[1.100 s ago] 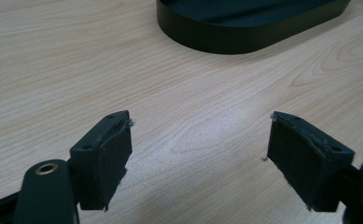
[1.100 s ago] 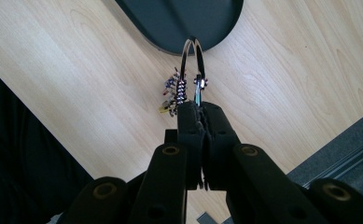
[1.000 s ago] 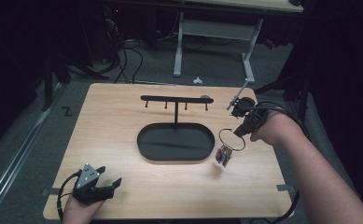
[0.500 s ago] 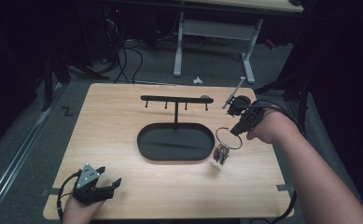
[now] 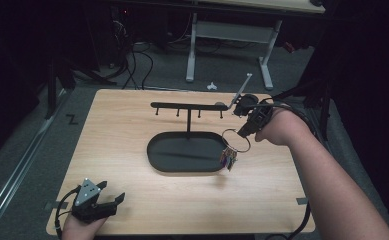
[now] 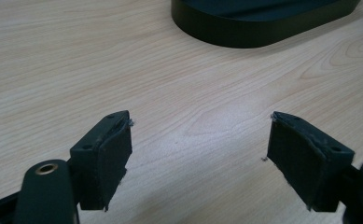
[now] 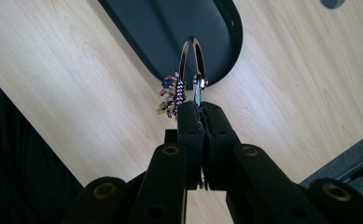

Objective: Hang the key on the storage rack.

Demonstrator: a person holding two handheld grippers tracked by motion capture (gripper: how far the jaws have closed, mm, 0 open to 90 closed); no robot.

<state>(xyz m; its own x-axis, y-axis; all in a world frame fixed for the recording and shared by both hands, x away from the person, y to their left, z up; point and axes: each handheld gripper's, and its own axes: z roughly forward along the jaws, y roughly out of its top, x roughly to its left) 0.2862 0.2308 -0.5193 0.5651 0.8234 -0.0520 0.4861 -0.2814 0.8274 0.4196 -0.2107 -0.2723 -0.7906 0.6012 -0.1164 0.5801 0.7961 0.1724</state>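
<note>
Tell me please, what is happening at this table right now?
A person works with two hand-held grippers at a wooden table. The right gripper is shut on a metal ring with small colourful charms hanging from it, held in the air over the right edge of a black oval tray. A black rack with hooks rises from that tray. The left gripper rests open near the table's front left corner, holding nothing.

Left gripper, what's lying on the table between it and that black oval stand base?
Nothing: in the left gripper view, bare wooden table runs from the open left gripper to the black oval base. The high view shows the same.
</note>
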